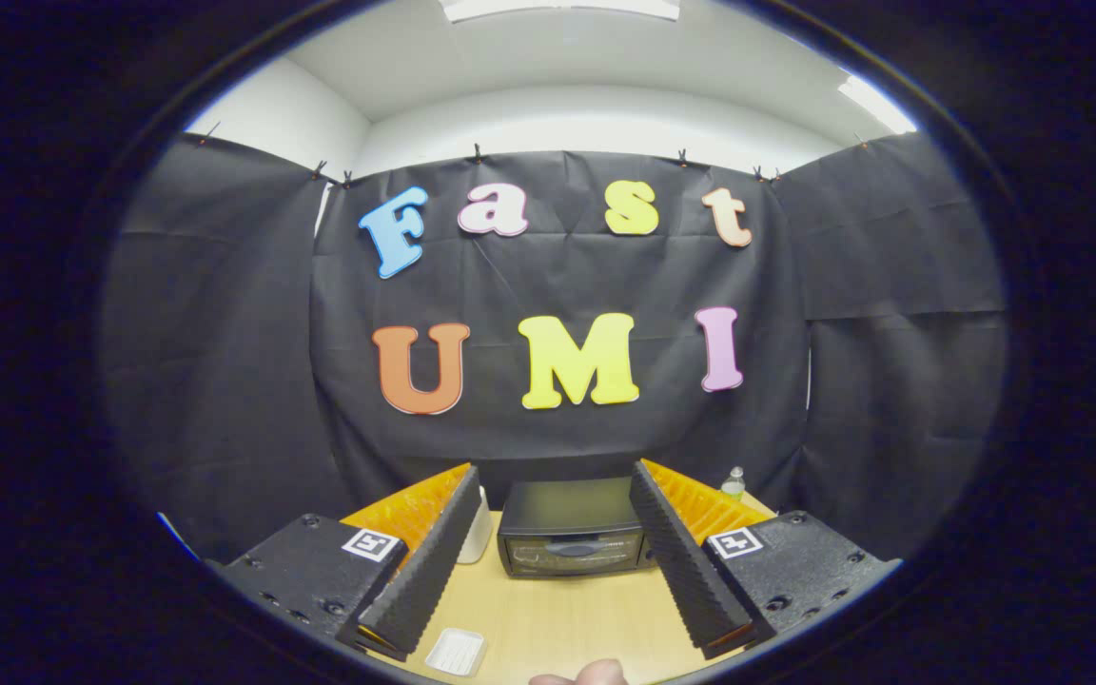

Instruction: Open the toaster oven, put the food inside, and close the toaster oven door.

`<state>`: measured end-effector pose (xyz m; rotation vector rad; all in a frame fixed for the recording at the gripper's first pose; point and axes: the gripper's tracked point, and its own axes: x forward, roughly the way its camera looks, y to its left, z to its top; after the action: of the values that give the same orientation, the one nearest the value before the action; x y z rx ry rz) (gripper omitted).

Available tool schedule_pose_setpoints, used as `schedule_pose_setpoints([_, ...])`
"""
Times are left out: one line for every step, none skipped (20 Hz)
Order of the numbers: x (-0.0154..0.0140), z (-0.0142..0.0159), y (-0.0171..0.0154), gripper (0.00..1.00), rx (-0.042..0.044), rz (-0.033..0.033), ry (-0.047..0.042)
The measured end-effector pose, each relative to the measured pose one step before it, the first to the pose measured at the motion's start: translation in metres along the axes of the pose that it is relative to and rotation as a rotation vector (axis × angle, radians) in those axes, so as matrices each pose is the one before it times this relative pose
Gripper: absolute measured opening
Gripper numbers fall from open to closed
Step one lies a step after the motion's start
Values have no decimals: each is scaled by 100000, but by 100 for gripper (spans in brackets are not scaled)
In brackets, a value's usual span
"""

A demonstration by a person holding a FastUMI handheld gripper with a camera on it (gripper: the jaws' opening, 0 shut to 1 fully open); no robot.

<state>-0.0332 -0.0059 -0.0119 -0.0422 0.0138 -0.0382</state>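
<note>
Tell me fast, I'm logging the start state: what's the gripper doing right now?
Gripper: open, holding nothing; its fingers are spread apart above the table, with the closed toaster oven beyond them.

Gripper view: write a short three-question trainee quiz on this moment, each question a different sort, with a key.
1. True or false: the toaster oven door is already open.
2. Multiple choice: where does the toaster oven sit relative to the tongs? A) clamped between the fingers B) beyond the fingers, at the back of the table C) behind the camera
3. Fill in: the small white tray lies on the table just beside the ____ finger.

Key
1. False; the door is closed.
2. B; the tongs are open, holding nothing.
3. Left.
</note>
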Motion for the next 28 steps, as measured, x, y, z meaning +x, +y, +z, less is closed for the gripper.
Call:
schedule_pose_setpoints([-182,-313,257,100,234,260,417])
schedule_pose_setpoints([-89,-34,278,100,274,239,507])
schedule_pose_setpoints([-60,-105,18,100,345,-73,-200])
schedule_pose_setpoints([-150,89,172,100,200,46,86])
schedule_pose_setpoints([-114,-34,153,100,236,-218,-177])
schedule_pose_setpoints([-32,103,135,100,263,-47,-295])
schedule_pose_setpoints([119,-131,24,100,177,-277,174])
schedule_pose_setpoints([52,-48,39,100,229,-55,-140])
schedule_pose_setpoints([-57,-195,-42,100,346,-281,755])
schedule_pose_setpoints([-183,-151,27,100,434,72,129])
schedule_pose_setpoints([-180,19,-105,100,778,-477,-260])
schedule_pose_setpoints([18,-201,-52,100,868,-390,170])
schedule_pose_setpoints([9,-405,55,100,241,-6,510])
schedule_pose_setpoints([-53,-220,65,100,133,-123,674])
schedule_pose_setpoints([-67,-146,45,100,216,412,248])
schedule_pose_setpoints([12,-25,154,100,157,185,21])
schedule_pose_setpoints([-77,173,59,100,137,11,-605])
schedule_pose_setpoints([17,145,53,100,266,71,-724])
schedule_pose_setpoints([147,-65,138,100,-218,75,-394])
schedule_pose_setpoints([139,-153,168,100,36,429,452])
schedule_pose_setpoints([-24,-320,110,100,311,240,491])
schedule_pose_setpoints([-62,-29,63,100,630,138,-110])
schedule_pose_setpoints([81,-77,-63,100,429,-192,159])
schedule_pose_setpoints([77,-114,9,100,298,41,-331])
schedule_pose_setpoints([50,-257,-92,100,-285,-297,636])
schedule_pose_setpoints([143,-431,-80,100,-302,85,1111])
schedule_pose_setpoints([17,-285,-55,100,391,-39,712])
schedule_pose_setpoints([-38,-6,40,100,465,10,280])
